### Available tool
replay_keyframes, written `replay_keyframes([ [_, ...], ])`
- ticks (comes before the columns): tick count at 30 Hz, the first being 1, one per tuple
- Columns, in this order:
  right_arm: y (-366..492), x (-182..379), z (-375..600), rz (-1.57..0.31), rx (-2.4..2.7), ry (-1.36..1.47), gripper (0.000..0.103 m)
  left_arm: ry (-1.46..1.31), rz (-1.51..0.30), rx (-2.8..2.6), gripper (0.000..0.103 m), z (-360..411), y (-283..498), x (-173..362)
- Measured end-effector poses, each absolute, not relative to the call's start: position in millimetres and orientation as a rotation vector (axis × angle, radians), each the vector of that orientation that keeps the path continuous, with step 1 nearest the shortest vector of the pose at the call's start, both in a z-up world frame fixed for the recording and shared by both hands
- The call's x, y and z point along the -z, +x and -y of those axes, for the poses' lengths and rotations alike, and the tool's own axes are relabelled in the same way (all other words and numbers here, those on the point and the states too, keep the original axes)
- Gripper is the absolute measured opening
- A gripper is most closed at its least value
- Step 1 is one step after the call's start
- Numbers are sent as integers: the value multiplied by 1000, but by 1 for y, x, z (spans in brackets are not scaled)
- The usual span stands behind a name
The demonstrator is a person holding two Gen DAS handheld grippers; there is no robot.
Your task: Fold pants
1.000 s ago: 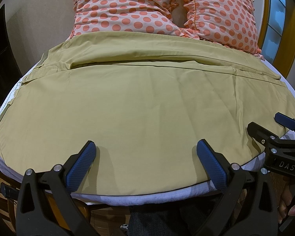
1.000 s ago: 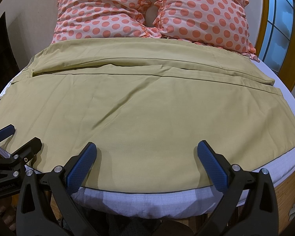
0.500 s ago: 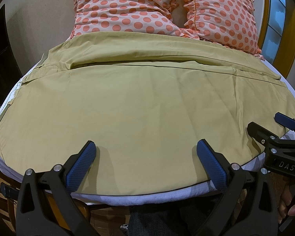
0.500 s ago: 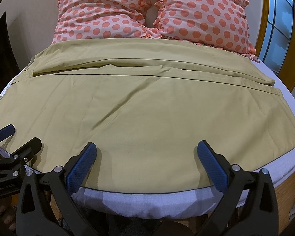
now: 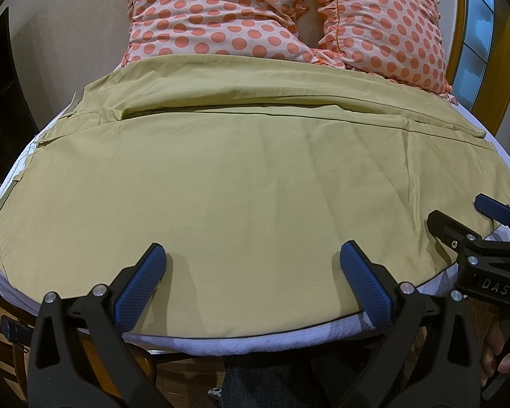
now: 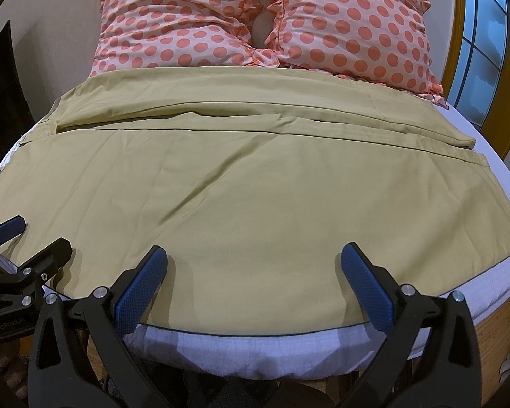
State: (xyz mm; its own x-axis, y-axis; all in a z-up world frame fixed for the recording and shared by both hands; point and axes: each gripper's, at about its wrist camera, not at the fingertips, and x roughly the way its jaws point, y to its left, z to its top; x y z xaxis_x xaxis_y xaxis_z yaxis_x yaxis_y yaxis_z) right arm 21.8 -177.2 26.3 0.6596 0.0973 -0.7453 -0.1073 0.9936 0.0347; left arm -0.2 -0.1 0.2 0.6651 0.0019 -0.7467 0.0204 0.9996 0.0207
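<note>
Olive-tan woven pants (image 5: pixel 255 176), smooth with faint creases, spread flat across white-sheeted bed (image 6: pixel 255 343) below ruffled polka-dot pillows (image 6: pixel 261 20); left gripper (image 5: pixel 251 282) and right gripper (image 6: pixel 255 282), ribbed blue pads, both spread wide at near hem.

Open air above flat pants (image 5: pixel 255 183); pillows (image 6: pixel 255 23) seemingly propped behind.
</note>
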Motion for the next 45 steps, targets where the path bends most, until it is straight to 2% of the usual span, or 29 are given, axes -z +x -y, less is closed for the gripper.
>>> replay_keyframes([
  [23,22,-27,183,-783,-199,-31,102,41,-840,22,101,0,0,-1],
  [25,37,-37,197,-817,-185,-4,102,44,-864,34,101,-1,8,-7],
  [30,118,-94,281,-766,22,150,102,-16,-765,42,101,-16,24,-37],
  [32,181,-101,323,-820,152,243,97,-40,-734,49,101,-20,35,-48],
  [34,240,-94,360,-900,265,344,73,-45,-723,49,101,-22,46,-54],
  [36,283,-81,388,-970,355,447,66,-36,-713,41,101,-24,56,-58],
  [39,345,-61,419,-1017,484,578,65,-22,-698,32,101,-27,67,-61],
  [45,402,-32,424,-1071,634,540,65,-26,-708,10,101,-39,86,-54],
])
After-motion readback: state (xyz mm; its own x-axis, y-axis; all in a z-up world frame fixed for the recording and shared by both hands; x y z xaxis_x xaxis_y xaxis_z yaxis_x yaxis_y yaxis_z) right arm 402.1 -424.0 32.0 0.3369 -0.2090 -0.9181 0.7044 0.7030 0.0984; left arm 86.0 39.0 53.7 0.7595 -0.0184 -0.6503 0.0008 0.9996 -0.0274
